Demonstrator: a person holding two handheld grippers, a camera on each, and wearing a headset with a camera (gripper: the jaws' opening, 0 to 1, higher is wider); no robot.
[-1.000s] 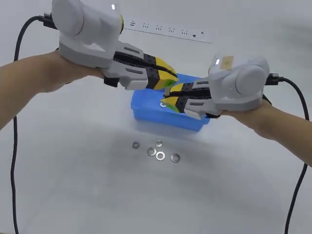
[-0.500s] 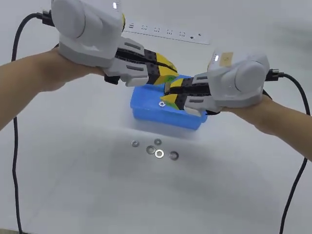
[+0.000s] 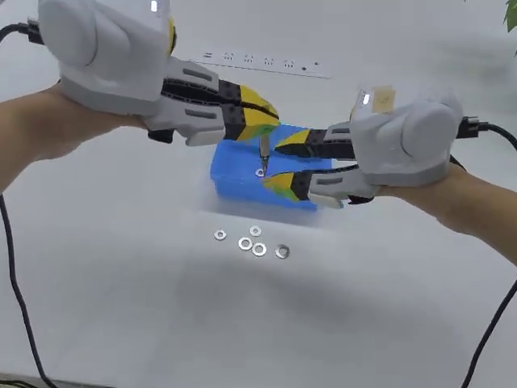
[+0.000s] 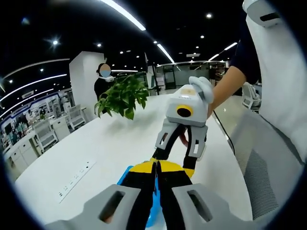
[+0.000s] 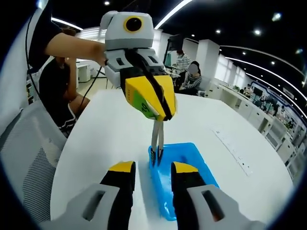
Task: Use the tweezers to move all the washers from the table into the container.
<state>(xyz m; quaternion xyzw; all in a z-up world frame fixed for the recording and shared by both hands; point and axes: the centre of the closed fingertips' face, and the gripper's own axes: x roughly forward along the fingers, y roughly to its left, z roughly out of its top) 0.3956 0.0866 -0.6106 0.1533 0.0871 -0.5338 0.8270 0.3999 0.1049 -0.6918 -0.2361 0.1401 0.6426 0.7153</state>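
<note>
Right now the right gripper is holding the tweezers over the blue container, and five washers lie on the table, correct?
Not quite: the left gripper is the one shut on the tweezers. The right gripper view shows this, with the right gripper's own jaws open and empty. The tweezers are over the blue container, and five washers lie on the table.

tweezers (image 3: 263,150): thin metal, upright, tips down, clamped in left gripper (image 3: 268,123) | container (image 3: 239,183): blue, shallow, rectangular, open-topped, directly under tweezers | washers (image 3: 245,243): five silver rings, loose cluster on table (image 3: 161,307) near container's front wall; one more washer (image 3: 259,171) at tweezer tips over container
</note>
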